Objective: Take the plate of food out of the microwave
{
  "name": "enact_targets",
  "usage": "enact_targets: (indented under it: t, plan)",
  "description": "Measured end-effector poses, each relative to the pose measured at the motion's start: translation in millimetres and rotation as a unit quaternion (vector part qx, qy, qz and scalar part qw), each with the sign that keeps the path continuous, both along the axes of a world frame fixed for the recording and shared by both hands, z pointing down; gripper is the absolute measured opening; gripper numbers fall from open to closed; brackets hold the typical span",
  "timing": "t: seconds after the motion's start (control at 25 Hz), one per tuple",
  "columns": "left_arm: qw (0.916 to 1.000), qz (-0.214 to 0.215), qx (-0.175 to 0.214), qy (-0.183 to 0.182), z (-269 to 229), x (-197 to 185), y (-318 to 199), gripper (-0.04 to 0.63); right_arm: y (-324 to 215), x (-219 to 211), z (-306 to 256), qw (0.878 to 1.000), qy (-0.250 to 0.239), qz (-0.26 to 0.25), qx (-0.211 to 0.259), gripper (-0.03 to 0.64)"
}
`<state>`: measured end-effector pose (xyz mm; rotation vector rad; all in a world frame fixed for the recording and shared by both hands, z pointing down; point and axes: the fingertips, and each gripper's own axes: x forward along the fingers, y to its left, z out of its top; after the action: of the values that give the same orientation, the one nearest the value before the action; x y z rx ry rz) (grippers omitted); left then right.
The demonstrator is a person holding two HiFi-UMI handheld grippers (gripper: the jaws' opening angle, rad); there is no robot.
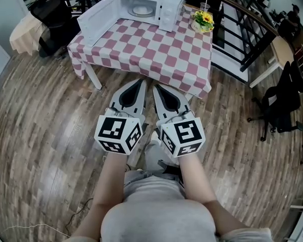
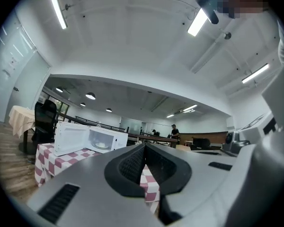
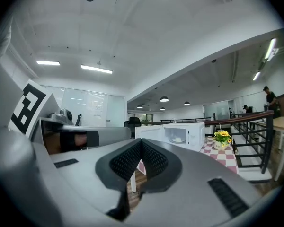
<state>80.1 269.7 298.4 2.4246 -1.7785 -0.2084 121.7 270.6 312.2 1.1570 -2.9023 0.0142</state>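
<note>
A white microwave (image 1: 154,4) stands at the far end of a table with a red-and-white checked cloth (image 1: 156,57), its door (image 1: 97,18) swung open to the left. Inside it sits a white plate of food (image 1: 140,10), also visible as the plate (image 2: 103,145) in the left gripper view and the plate (image 3: 176,139) in the right gripper view. My left gripper (image 1: 142,80) and right gripper (image 1: 155,87) are held side by side over the wooden floor, short of the table's near edge. Both are shut and empty, pointing level toward the microwave (image 2: 92,138).
A pot of yellow flowers (image 1: 203,20) and a cup with a straw (image 1: 204,6) stand right of the microwave. A black railing (image 1: 250,32) runs behind and right of the table. Black office chairs (image 1: 283,102) stand at the right, with a cream-covered round table (image 1: 24,33) at the left.
</note>
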Motion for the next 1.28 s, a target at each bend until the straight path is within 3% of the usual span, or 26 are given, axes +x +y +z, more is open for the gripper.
enact_targets:
  t: [0.48, 0.88, 1.28]
  plan:
    - [0.9999, 0.004, -0.006, -0.015, 0, -18, -83, 0.002, -84, -23, -4, 1.000, -0.005, -0.015, -0.007, 0.021]
    - [0.9996, -0.019, -0.021, -0.006, 3, -22, -162, 0.002, -161, -20, -5, 1.000, -0.003, -0.019, -0.012, 0.021]
    - [0.9981, -0.039, -0.038, -0.027, 10, -25, -230, 0.002, -230, -31, -4, 0.999, -0.007, -0.047, -0.016, 0.021]
